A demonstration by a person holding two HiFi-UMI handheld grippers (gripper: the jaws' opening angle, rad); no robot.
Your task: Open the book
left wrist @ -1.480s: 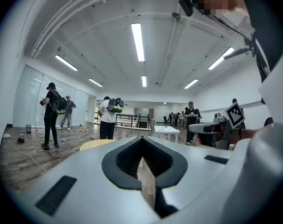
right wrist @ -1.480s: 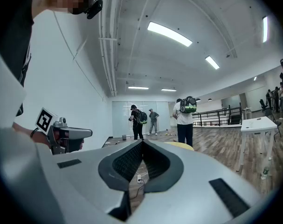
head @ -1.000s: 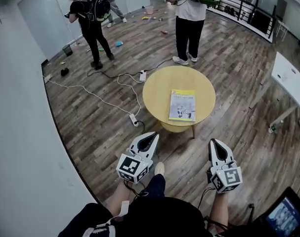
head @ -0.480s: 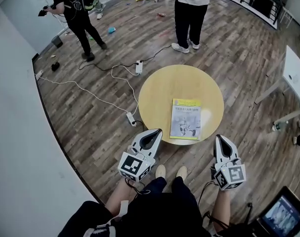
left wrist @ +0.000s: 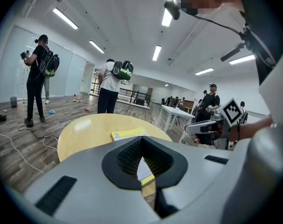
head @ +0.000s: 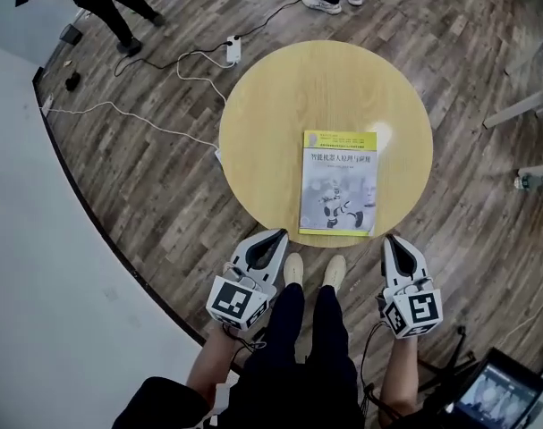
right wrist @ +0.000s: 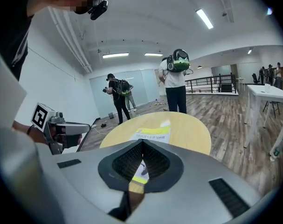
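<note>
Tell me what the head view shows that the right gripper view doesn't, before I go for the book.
Only the head view: from above, the left hand-held gripper and the right hand-held gripper, both short of the table's near edge, the person's shoes between them, and a power strip on the floor.
Only the right gripper view: a green backpack on a person standing beyond the table, a white desk, ceiling lights.
Both: the round wooden table with the closed book lying flat on it, untouched.
</note>
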